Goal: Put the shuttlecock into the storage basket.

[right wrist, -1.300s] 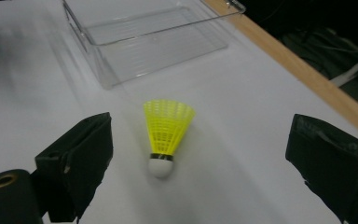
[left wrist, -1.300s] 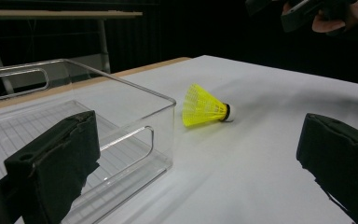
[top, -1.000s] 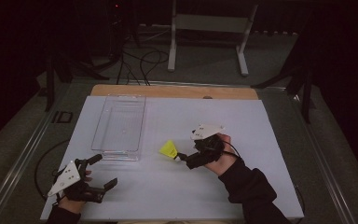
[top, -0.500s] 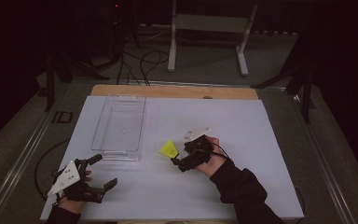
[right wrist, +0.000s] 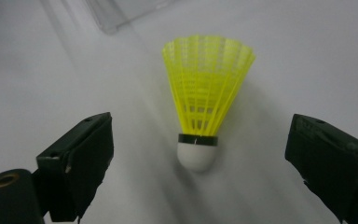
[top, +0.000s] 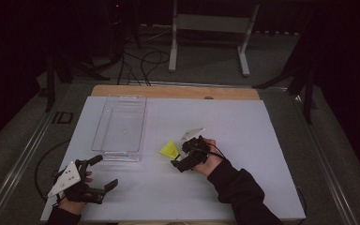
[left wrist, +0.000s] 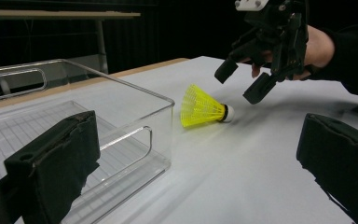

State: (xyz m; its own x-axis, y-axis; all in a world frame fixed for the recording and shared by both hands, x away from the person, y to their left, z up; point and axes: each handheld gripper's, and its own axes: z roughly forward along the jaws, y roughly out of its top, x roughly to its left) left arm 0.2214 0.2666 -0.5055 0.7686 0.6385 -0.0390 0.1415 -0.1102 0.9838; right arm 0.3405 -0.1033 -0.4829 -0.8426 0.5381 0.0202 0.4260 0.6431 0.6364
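Compared with the earlier frames, the right gripper (top: pixel 180 157) is seen lowered toward the near edge, its jaws spread wide just behind the cork tip of the yellow shuttlecock (top: pixel 169 150), nothing held. The shuttlecock is laid on its side on the white table (top: pixel 243 136), beside the clear plastic bin (top: pixel 120 126). The left gripper (top: pixel 102 172) is rested open, empty.

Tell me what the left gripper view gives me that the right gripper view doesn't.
Left gripper view alone: the right gripper, open, poised just above the shuttlecock, plus the clear bin's whole near end and handle cutout. Right gripper view alone: the white cork tip centred between its jaws. Both: the yellow shuttlecock lying on the white table.
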